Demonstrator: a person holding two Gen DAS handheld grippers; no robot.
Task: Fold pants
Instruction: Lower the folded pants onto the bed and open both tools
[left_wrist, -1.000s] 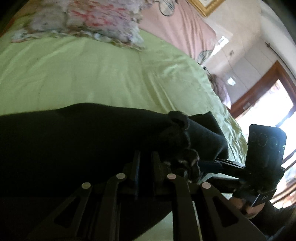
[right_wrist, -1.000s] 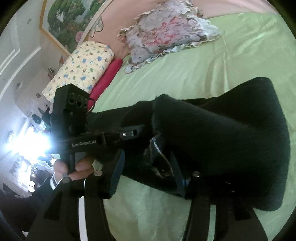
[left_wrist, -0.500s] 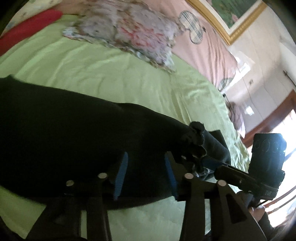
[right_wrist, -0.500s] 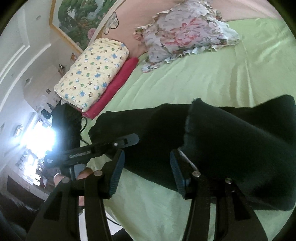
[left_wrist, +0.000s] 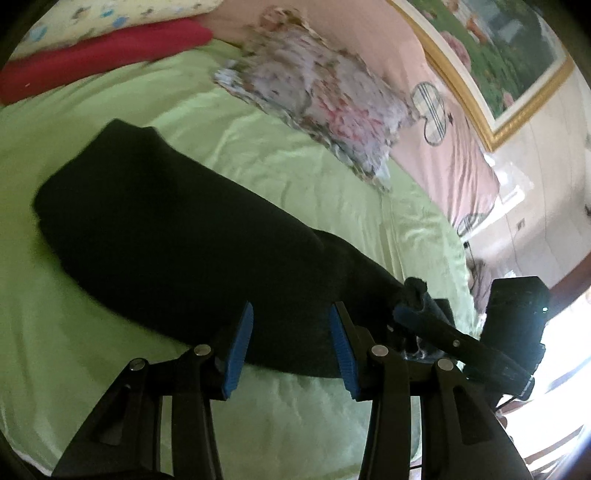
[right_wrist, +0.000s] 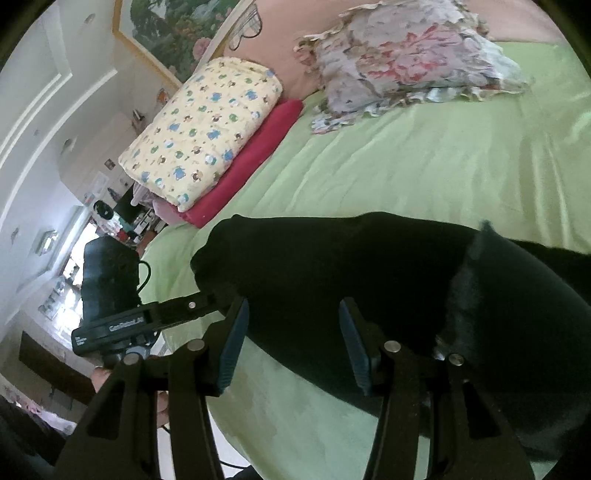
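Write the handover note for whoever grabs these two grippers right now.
Left gripper: jaws have just been opening, now open and empty, no pad pressing on cloth.
Right gripper: open, empty.
Black pants: lying on the green bedsheet as a long folded strip, one end doubled over near the right gripper.
Done: at least one fold is in and released.
Left: probably fold the strip shorter and smooth it.

Green bedsheet (left_wrist: 280, 158), floral pillow (right_wrist: 413, 55), framed painting (left_wrist: 491, 48)

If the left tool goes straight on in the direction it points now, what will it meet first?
Most likely the black pants: they lie on the green sheet directly ahead of the open left tool. Nothing shows between its fingers, though depth is unclear.
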